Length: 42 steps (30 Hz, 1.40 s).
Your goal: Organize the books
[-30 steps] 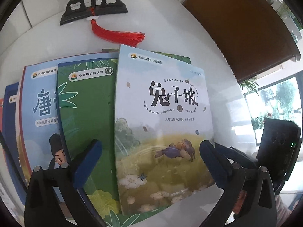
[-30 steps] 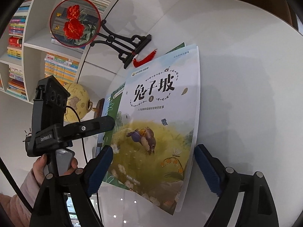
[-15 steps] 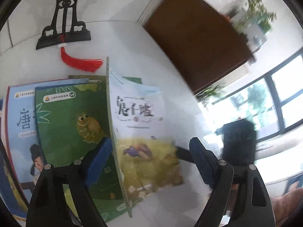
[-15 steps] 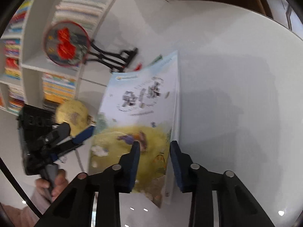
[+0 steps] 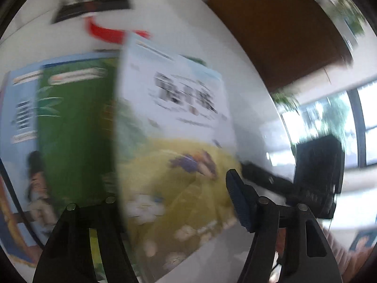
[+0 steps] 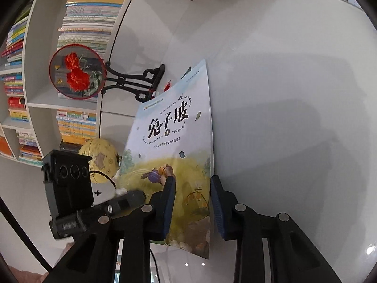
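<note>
White bookshelves [image 6: 30, 103] packed with stacked books fill the background of the right wrist view, with a round red-flower fan on a black stand [image 6: 132, 82] and a yellow globe [image 6: 101, 162] at the edge of a glossy white table [image 6: 282, 94]. On that table the rabbit picture book [image 6: 174, 155], pale blue above and yellow meadow below, is lifted at an angle off the surface. The right gripper [image 6: 190, 202] has its 2 blue pads clamped on the book's lower right edge, 1 on the cover and 1 behind it. The left wrist view is heavily blurred. There the left gripper [image 5: 174, 202] straddles the book's lower part and its jaws are closing; its right pad stands apart from the cover, and its left finger is hidden behind the book, so contact cannot be told. Beside the lifted book a green book [image 5: 75, 127] and a light blue book [image 5: 21, 118] lie overlapped on the table.
</note>
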Available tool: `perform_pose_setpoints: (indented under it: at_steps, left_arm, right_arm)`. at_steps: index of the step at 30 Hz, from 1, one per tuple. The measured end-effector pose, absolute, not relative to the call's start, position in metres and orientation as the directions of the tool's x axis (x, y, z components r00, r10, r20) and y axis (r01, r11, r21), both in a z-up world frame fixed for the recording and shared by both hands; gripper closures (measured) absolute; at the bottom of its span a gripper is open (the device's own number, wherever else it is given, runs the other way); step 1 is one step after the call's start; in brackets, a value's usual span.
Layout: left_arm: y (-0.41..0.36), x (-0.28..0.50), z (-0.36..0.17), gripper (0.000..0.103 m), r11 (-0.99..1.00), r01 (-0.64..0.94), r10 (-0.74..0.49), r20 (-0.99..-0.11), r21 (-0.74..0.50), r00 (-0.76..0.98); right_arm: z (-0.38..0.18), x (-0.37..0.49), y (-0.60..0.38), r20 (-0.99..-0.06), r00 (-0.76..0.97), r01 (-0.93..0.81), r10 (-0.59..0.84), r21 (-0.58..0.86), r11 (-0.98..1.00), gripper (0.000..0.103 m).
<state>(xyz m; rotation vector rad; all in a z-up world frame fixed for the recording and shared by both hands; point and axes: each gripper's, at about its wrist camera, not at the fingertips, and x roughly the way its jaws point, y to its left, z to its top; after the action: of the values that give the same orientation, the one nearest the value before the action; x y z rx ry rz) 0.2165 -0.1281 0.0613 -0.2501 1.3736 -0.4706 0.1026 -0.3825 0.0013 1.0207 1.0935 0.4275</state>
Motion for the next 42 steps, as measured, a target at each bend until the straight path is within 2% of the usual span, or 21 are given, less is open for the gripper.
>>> perform_pose_setpoints:
  at_steps: [2, 4, 5, 7, 10, 13, 17, 18, 19, 20, 25, 30, 42]
  left_arm:
    - [-0.115, 0.221, 0.062, 0.040, 0.885, 0.122, -0.464, -0.873, -0.450, 0.148]
    - [-0.116, 0.218, 0.063, 0.064, 0.910, 0.147, -0.409, -0.898, -0.388, 0.162]
    - [-0.119, 0.211, 0.062, 0.083, 0.922, 0.166, -0.375, -0.913, -0.350, 0.160]
    - [-0.113, 0.210, 0.056, 0.088, 0.909, 0.143, -0.409, -0.903, -0.391, 0.130]
    - [-0.103, 0.209, 0.051, 0.090, 0.888, 0.085, -0.460, -0.879, -0.452, 0.130]
    - [-0.109, 0.207, 0.051, 0.090, 0.892, 0.112, -0.449, -0.885, -0.438, 0.123]
    - [-0.112, 0.208, 0.049, 0.090, 0.890, 0.108, -0.454, -0.884, -0.443, 0.114]
    - [-0.111, 0.209, 0.049, 0.090, 0.888, 0.098, -0.458, -0.881, -0.449, 0.115]
    - [-0.115, 0.209, 0.047, 0.090, 0.886, 0.088, -0.462, -0.879, -0.454, 0.118]
    - [-0.115, 0.207, 0.047, 0.090, 0.888, 0.089, -0.460, -0.879, -0.452, 0.124]
    - [-0.129, 0.188, 0.063, 0.090, 0.919, 0.201, -0.380, -0.901, -0.340, 0.209]
    - [-0.117, 0.179, 0.068, 0.090, 0.906, 0.168, -0.420, -0.879, -0.389, 0.226]
    - [-0.086, 0.167, 0.093, 0.090, 0.917, 0.177, -0.395, -0.873, -0.357, 0.286]
  right_arm:
    - [0.000, 0.103, -0.382, -0.525, 0.432, 0.178, 0.734, 0.847, 0.501, 0.072]
    - [0.000, 0.105, -0.380, -0.526, 0.427, 0.178, 0.736, 0.847, 0.501, 0.072]
    - [0.000, 0.105, -0.379, -0.523, 0.430, 0.180, 0.736, 0.848, 0.498, 0.072]
    - [-0.001, 0.104, -0.380, -0.507, 0.442, 0.177, 0.740, 0.858, 0.482, 0.072]
    - [-0.008, 0.100, -0.386, -0.424, 0.467, 0.181, 0.776, 0.905, 0.385, 0.072]
    - [-0.015, 0.096, -0.388, -0.272, 0.491, 0.150, 0.827, 0.962, 0.227, 0.072]
    - [-0.012, 0.107, -0.377, -0.373, 0.451, 0.161, 0.811, 0.927, 0.338, 0.075]
    - [-0.010, 0.109, -0.374, -0.398, 0.441, 0.159, 0.805, 0.917, 0.366, 0.078]
    - [-0.007, 0.113, -0.371, -0.448, 0.427, 0.159, 0.785, 0.892, 0.422, 0.091]
    - [-0.005, 0.114, -0.371, -0.483, 0.418, 0.159, 0.770, 0.873, 0.461, 0.092]
    - [0.019, 0.113, -0.368, -0.453, 0.442, 0.024, 0.775, 0.869, 0.494, 0.098]
    - [0.033, 0.114, -0.365, -0.466, 0.439, -0.022, 0.768, 0.849, 0.528, 0.098]
    - [0.058, 0.105, -0.342, -0.432, 0.442, -0.072, 0.786, 0.856, 0.511, 0.098]
